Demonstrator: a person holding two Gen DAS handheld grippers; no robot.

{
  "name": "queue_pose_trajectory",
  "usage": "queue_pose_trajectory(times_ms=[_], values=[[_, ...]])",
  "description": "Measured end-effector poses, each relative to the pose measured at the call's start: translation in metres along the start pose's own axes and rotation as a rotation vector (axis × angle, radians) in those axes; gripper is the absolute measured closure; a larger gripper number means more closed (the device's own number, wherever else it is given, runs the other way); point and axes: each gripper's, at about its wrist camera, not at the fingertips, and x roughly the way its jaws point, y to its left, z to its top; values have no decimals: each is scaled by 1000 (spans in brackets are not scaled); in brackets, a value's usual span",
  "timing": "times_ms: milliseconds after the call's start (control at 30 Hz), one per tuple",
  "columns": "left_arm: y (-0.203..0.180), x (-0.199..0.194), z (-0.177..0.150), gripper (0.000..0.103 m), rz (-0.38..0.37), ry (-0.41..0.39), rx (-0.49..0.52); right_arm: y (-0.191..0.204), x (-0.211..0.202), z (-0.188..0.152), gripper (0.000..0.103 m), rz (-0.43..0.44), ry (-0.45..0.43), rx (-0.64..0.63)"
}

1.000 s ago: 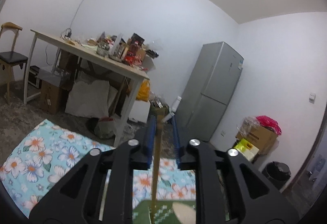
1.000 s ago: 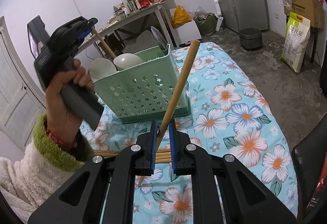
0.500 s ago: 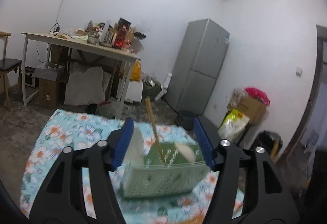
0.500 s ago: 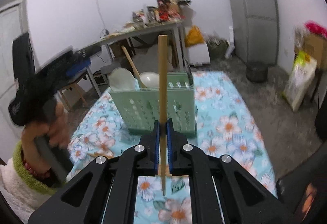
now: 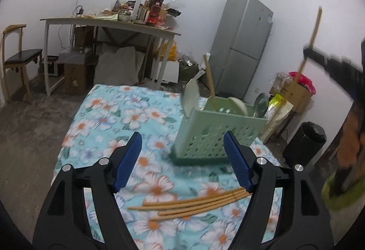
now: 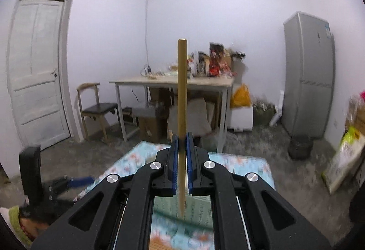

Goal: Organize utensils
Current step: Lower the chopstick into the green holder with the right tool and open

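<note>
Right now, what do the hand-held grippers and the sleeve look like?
Both match: the left hand-held gripper and right hand-held gripper have black angular frames with triangular cutouts, silver round bolts and ribbed blue finger pads. Sleeve: fluffy white with green cuff. No cables visible.

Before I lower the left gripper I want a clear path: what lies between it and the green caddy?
Only flowered cloth, per the left wrist view. The caddy stands beyond the opening left gripper; chopsticks lie nearer.

Black gripper (image 5: 182, 154), blue pads (image 5: 127, 159)
</note>
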Motion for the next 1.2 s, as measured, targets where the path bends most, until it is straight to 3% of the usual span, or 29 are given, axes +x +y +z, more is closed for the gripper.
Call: queue_pose_trajectory(times_ms=[133,333,600,967,1067,1167,1200], values=[[5,-7,-3,29,9,4,2,9,13,21,96,33,-51,-48],[5,-11,-1,28,21,2,16,29,41,26,96,68,-53,-140],[14,-10,0,28,32,11,-20,44,88,-3,96,66,31,-299],[18,-10,-2,28,27,19,-34,46,128,-60,96,-30,201,-485],[18,-9,-2,28,30,24,-36,38,129,-72,90,-42,249,-464],[18,-9,-1,28,31,26,-39,30,122,-77,69,-58,260,-444],[19,-8,-1,28,30,28,-42,28,119,-78,66,-62,261,-438]])
